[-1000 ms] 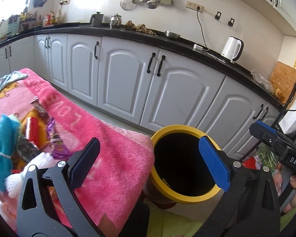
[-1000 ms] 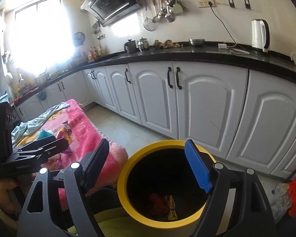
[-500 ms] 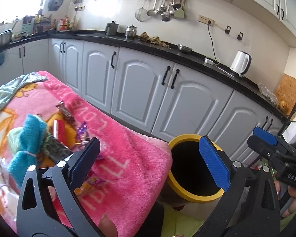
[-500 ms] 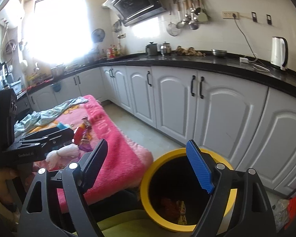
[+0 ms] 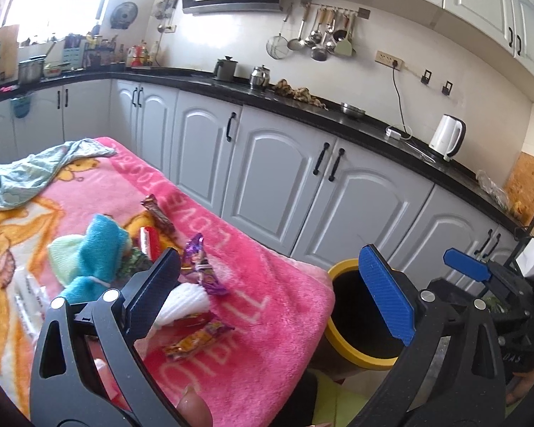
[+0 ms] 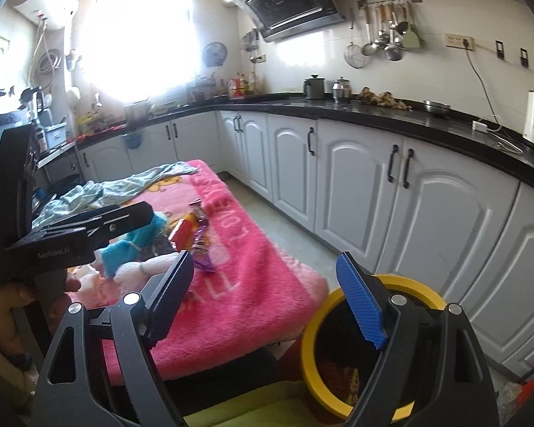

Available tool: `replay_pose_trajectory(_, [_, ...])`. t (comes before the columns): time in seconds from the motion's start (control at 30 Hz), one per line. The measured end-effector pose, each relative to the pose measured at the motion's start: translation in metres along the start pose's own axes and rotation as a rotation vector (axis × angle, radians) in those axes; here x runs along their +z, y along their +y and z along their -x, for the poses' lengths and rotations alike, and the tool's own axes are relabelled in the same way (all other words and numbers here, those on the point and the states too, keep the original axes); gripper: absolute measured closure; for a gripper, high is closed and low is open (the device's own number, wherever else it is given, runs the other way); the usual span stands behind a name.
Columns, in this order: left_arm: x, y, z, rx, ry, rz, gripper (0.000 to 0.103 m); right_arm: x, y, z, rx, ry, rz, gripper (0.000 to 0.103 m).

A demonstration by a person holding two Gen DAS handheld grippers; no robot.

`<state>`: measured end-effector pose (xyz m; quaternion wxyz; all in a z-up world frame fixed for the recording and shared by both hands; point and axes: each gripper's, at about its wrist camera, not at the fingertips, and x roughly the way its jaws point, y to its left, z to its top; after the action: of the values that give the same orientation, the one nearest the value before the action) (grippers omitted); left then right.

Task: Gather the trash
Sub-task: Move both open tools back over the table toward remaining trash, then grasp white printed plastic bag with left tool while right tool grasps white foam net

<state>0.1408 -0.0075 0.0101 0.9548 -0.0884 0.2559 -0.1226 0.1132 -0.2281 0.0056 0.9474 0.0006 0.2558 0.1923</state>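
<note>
Several candy wrappers lie on a pink blanket (image 5: 267, 306): a purple one (image 5: 201, 267), a red one (image 5: 148, 242), a brown one (image 5: 157, 213) and orange ones (image 5: 192, 341) near my left gripper. A yellow-rimmed black bin (image 5: 356, 320) stands at the blanket's right end; in the right wrist view the bin (image 6: 338, 402) holds some wrappers (image 6: 352, 384). My left gripper (image 5: 267, 299) is open and empty above the blanket's near corner. My right gripper (image 6: 263, 302) is open and empty, between blanket and bin.
Blue and white socks (image 5: 96, 256) and a pale cloth (image 5: 28, 174) lie on the blanket. White kitchen cabinets (image 5: 274, 185) with a black counter run behind, with a kettle (image 5: 448, 138). A strip of floor (image 6: 295, 238) separates blanket and cabinets.
Both grippers have swung left and back from over the bin toward the blanket. More of the blanket and wrappers shows now. Both stay open and empty.
</note>
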Motion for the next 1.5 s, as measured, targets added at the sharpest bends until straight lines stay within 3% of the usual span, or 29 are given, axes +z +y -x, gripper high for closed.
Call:
replay_pose_trajectory(0.9, [0.001,0.099,0.042,0.191,-0.070,0.133,0.011,0.019,0.088,-0.054,0.155,0.052,0.108,0.023])
replay_pose_trajectory(1.5, [-0.014,0.163,0.045,0.301,-0.042,0.263,0.011,0.010,0.114,-0.109,0.180,0.145,0.139,0.023])
